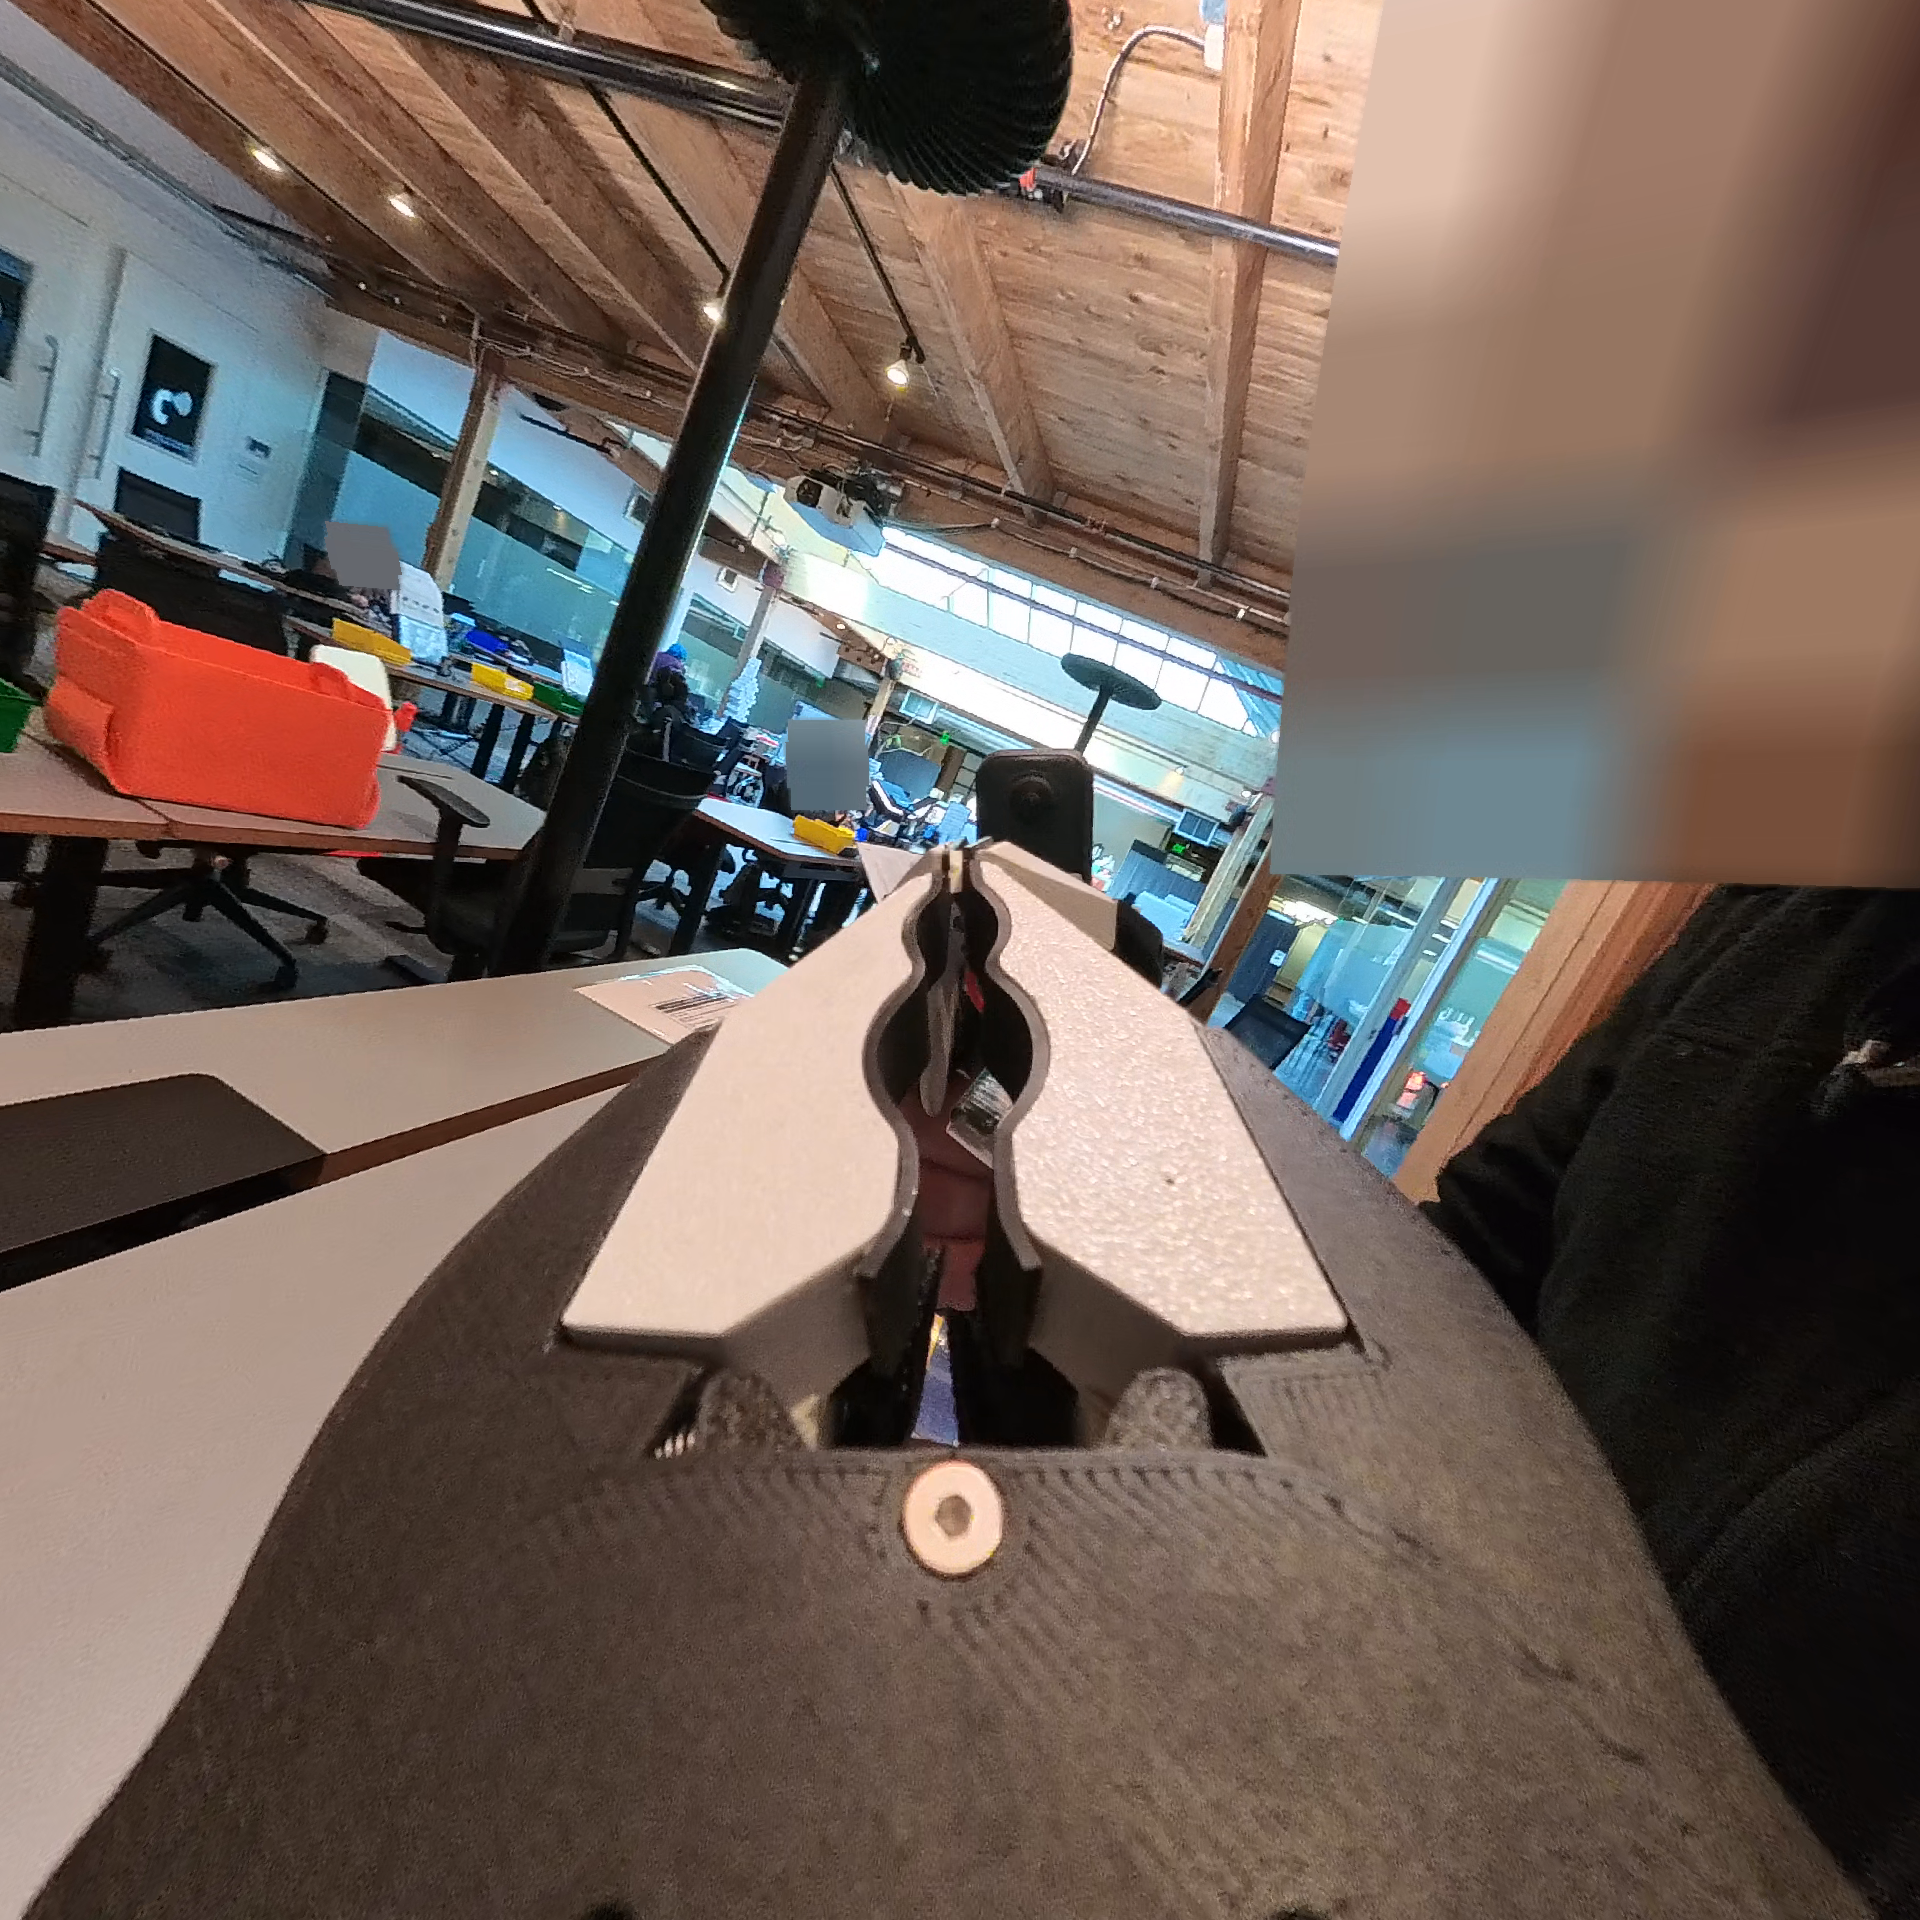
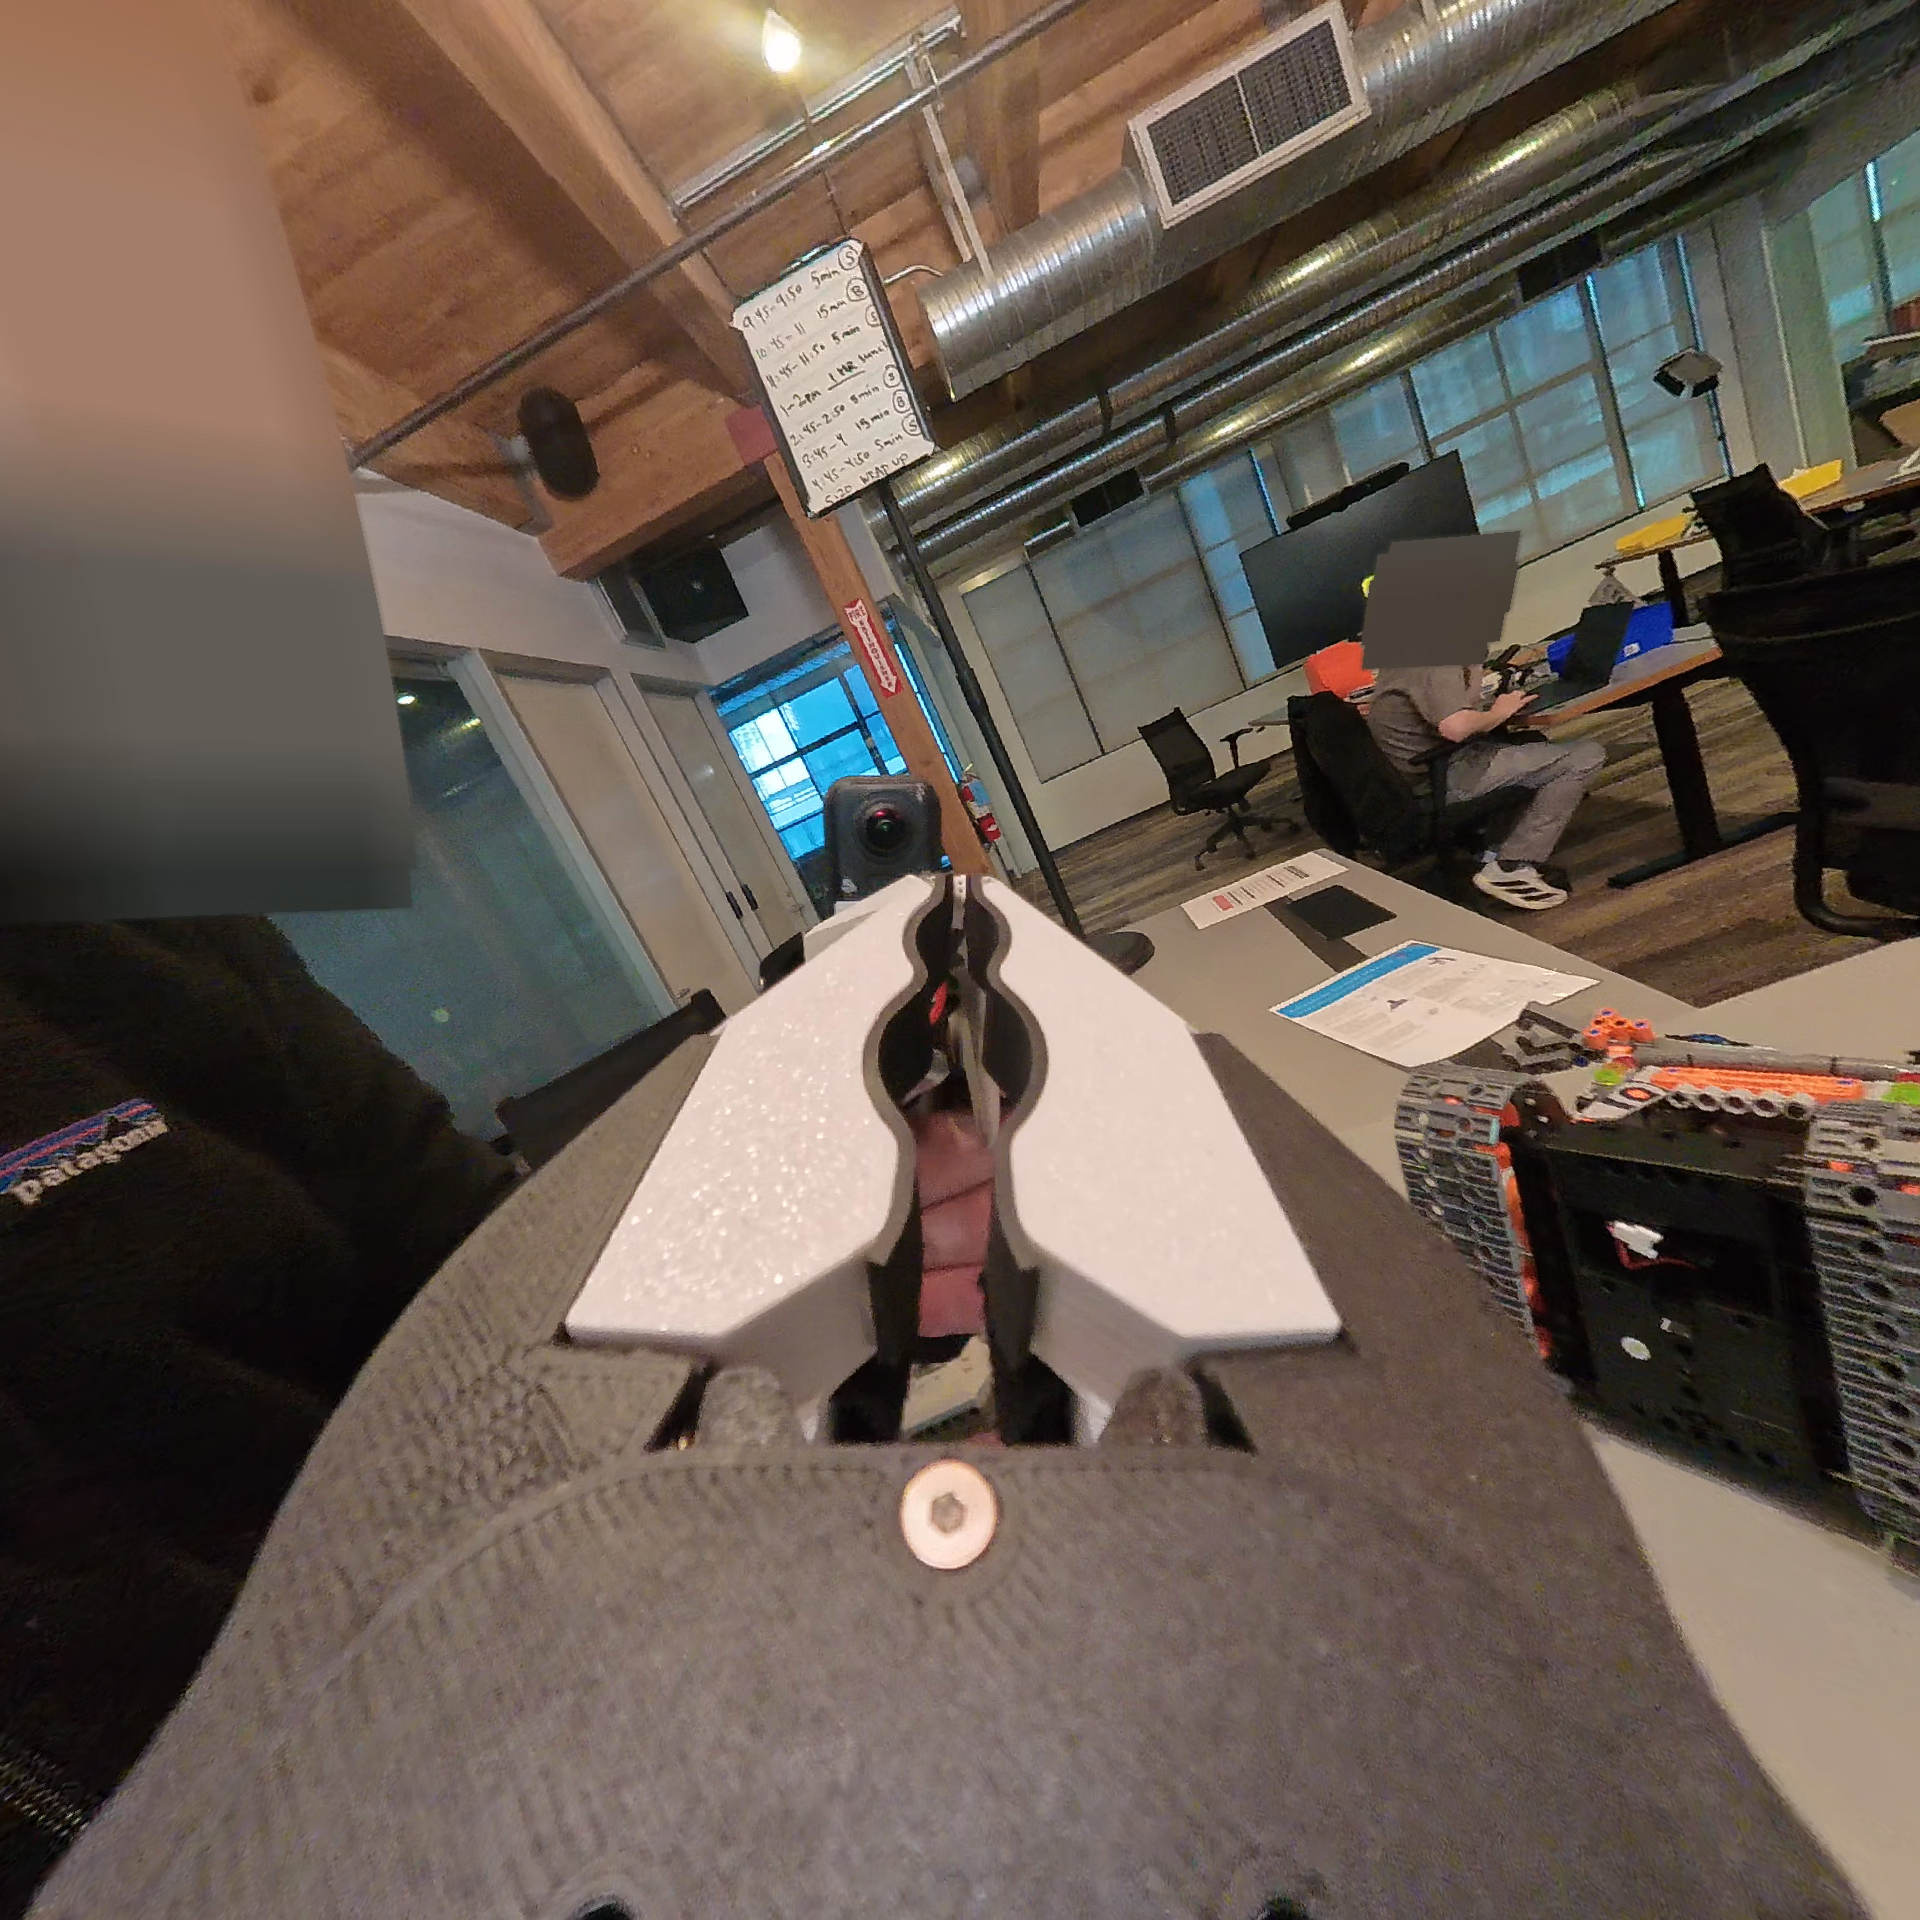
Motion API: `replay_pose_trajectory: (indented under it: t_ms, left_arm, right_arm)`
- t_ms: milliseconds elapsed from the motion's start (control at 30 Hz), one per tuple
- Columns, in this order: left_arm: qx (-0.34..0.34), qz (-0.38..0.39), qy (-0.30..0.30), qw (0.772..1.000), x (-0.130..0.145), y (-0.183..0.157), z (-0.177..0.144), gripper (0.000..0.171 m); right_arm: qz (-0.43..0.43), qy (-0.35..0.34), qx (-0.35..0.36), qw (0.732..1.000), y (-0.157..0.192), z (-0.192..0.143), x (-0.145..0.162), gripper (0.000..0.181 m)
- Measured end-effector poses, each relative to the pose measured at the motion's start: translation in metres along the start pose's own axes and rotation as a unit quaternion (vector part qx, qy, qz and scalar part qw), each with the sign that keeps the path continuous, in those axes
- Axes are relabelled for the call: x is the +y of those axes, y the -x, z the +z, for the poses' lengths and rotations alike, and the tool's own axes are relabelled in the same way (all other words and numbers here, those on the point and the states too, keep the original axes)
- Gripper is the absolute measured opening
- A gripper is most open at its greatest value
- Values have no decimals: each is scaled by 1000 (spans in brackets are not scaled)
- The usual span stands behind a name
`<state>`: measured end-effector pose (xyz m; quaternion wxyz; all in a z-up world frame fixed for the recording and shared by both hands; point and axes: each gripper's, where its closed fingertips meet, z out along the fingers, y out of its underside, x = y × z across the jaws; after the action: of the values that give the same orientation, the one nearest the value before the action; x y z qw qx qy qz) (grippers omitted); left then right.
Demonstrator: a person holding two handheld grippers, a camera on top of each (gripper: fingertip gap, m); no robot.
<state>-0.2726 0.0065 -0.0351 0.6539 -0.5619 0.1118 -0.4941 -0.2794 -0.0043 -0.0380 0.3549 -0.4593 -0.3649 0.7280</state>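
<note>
Left gripper point(image 1: 958, 860): two pale grey fingers with a grainy, faceted surface and wavy inner edges, tips meeting at centre frame; jaws closed, nothing between them. Base is a dark, ribbed 3D-printed shell with one round metal screw point(image 1: 952, 1527) at lower centre. It points up and outward, facing the other gripper: a black camera point(image 1: 1034, 805) sits just behind the tips.

Left wrist view, surroundings: a matte white table point(image 1: 260, 1049) at mid left carries a flat black rectangular pad point(image 1: 135, 1153) and a printed sheet point(image 1: 665, 1003). A boxy orange plastic part point(image 1: 223, 717) rests on a farther table at upper left. A black pole point(image 1: 717, 416) rises diagonally to a pleated black disc point(image 1: 935, 83) at top centre. A dark fleece garment point(image 1: 1714, 1247) fills the right edge.

Right gripper point(image 2: 961, 883): same build, sparkly grey fingers, jaws closed and empty, tips at centre frame, with a black round-lens camera point(image 2: 883, 831) just behind them.

Right wrist view, surroundings: a brick-built tracked vehicle point(image 2: 1683, 1226), grey treads, black body, orange pins, lies on the grey table point(image 2: 1766, 1662) at right, nearest the gripper but apart from it. Printed paper point(image 2: 1434, 997) lies beyond it. A whiteboard point(image 2: 831, 379) hangs at upper centre; a seated person point(image 2: 1475, 748) is at far right.
</note>
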Motion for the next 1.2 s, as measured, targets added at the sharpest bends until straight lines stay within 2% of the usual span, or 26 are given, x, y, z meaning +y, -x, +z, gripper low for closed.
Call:
replay_pose_trajectory:
  t_ms: [133, 467, 567, 733, 967, 1033, 1200]
  left_arm:
    - [15, -22, -9, 1000, -6, 9, -8, 0]
    - [-1, -1, 23, 1000, -9, 35, -20, 5]
    - [-5, 24, 54, 998, -5, 43, -22, 10]
    - [-13, 94, 95, 991, -2, 46, -19, 5]
    - [-4, 126, 99, 987, -2, 42, -16, 1]
    - [-16, 130, 92, 987, -5, 46, -17, 9]
    - [-19, 159, 111, 981, -2, 39, -15, 16]
  right_arm:
    - [8, -2, 2, 1000, -6, 12, 2, 0]
    - [-107, 62, 68, 990, -22, 20, 5, 0]
    - [-166, 99, 84, 978, -25, 22, 5, 0]
    - [-246, 143, 102, 953, -29, 24, 3, 0]
    - [-265, 145, 90, 949, -26, 23, -1, 0]
    - [-253, 138, 85, 954, -25, 22, -3, 0]
    - [-242, 134, 80, 958, -25, 21, -2, 0]
